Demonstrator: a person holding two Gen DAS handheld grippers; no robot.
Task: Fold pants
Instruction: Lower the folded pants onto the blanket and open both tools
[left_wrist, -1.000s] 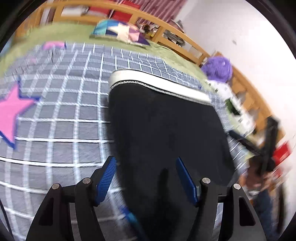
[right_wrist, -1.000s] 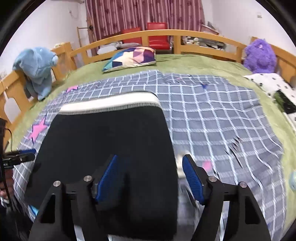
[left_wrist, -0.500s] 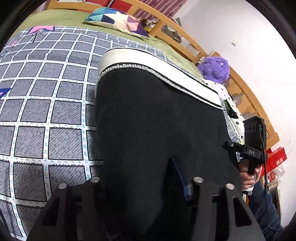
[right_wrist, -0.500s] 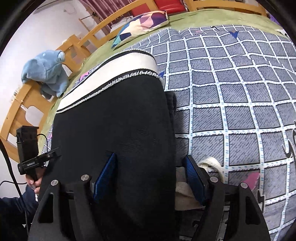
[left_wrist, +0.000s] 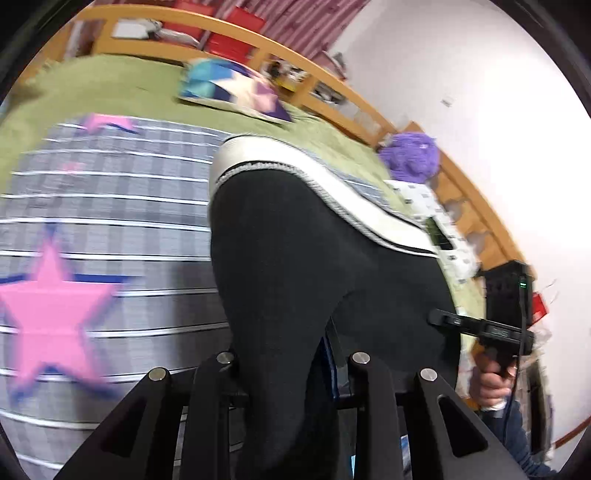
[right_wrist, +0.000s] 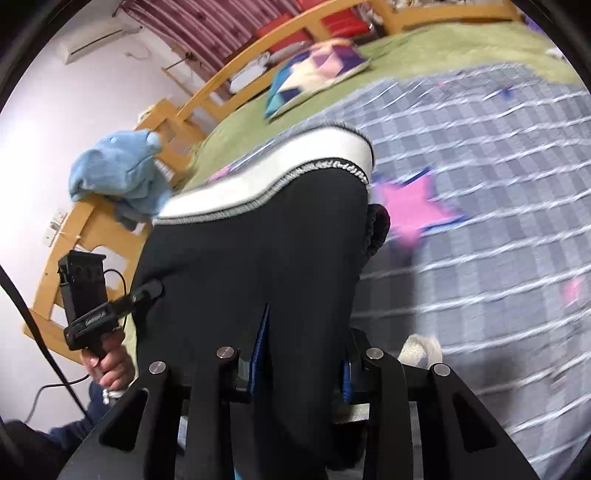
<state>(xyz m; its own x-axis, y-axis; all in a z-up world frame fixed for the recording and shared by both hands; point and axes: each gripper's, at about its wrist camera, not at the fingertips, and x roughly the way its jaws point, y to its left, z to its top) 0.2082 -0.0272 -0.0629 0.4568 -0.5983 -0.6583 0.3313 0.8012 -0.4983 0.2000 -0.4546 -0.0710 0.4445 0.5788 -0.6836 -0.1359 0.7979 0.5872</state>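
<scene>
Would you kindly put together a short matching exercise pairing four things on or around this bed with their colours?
Things:
1. pants
2. plush toy by the right rail
3. plush toy on the left rail
4. large star on the checked blanket

Colours:
A. pink
B. light blue
C. black with a white waistband
D. purple

Pairs: 1-C, 2-D, 3-B, 4-A
</scene>
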